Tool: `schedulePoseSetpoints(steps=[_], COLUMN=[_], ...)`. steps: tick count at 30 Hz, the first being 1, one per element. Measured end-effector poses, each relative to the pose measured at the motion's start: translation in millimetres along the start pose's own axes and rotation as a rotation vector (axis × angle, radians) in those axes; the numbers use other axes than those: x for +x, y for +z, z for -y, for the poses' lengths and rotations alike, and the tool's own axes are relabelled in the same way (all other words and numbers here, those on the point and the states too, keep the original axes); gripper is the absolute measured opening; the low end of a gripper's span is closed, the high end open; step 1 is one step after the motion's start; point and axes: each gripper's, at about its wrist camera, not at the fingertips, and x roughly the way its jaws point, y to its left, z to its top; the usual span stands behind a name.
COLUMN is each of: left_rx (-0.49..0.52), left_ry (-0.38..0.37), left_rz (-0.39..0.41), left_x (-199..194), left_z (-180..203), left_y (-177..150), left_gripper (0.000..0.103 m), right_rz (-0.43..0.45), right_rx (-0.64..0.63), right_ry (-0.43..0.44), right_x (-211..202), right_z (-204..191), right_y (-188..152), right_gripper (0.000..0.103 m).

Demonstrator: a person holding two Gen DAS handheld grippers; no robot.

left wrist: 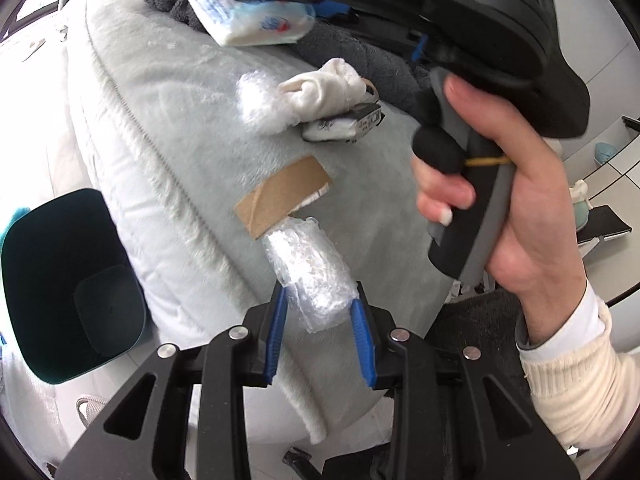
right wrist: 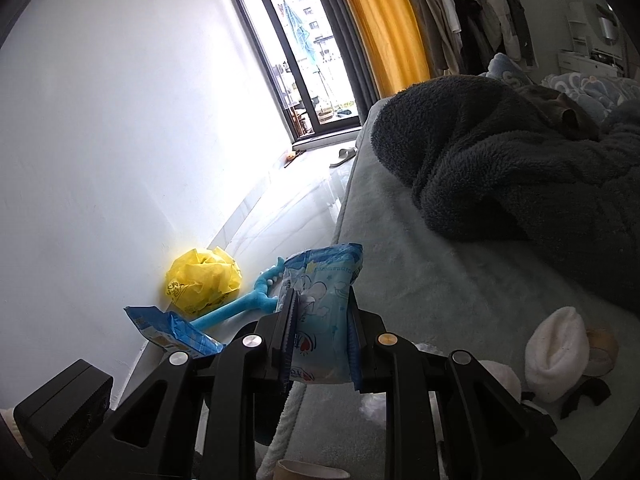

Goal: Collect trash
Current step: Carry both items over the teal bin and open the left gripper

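Note:
My left gripper (left wrist: 320,304) is shut on a crumpled clear plastic wrap (left wrist: 310,276) lying on the pale bed (left wrist: 160,128). Beyond it lie a brown cardboard piece (left wrist: 282,196), a white sock (left wrist: 324,88) and a small black-and-white packet (left wrist: 344,124). My right gripper (right wrist: 322,320) is shut on a blue-and-white tissue pack (right wrist: 320,320), held above the bed edge; the pack also shows at the top of the left wrist view (left wrist: 248,12). A dark teal bin (left wrist: 72,284) stands on the floor left of the bed.
A dark grey fleece blanket (right wrist: 500,168) is heaped on the bed. On the floor by the wall lie a yellow crumpled bag (right wrist: 204,276), a blue toy (right wrist: 240,304) and a blue wrapper (right wrist: 172,330). A white sock (right wrist: 556,352) and tape roll (right wrist: 602,348) lie on the bed.

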Motion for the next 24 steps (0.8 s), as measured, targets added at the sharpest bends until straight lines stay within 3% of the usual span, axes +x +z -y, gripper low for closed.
schedulePoseSetpoints(steps=[10, 16, 24], left_rx=[-0.016, -0.076, -0.161], left_ry=[0.017, 0.080, 0.187], left_rz=[0.003, 0.046, 0.073], left_x=[-23, -38, -48], left_z=[-20, -49, -95], left_y=[-21, -24, -34], left_gripper=[0.034, 0.034, 0.034], right_rz=[-0.037, -0.079, -0.148], right_rx=[-0.030, -0.078, -0.089], right_ry=[0.023, -0.021, -0.017], right_x=[29, 37, 61], right_z=[-24, -45, -70], right_y=[1, 4, -1], right_gripper=[0.023, 0.023, 0.023])
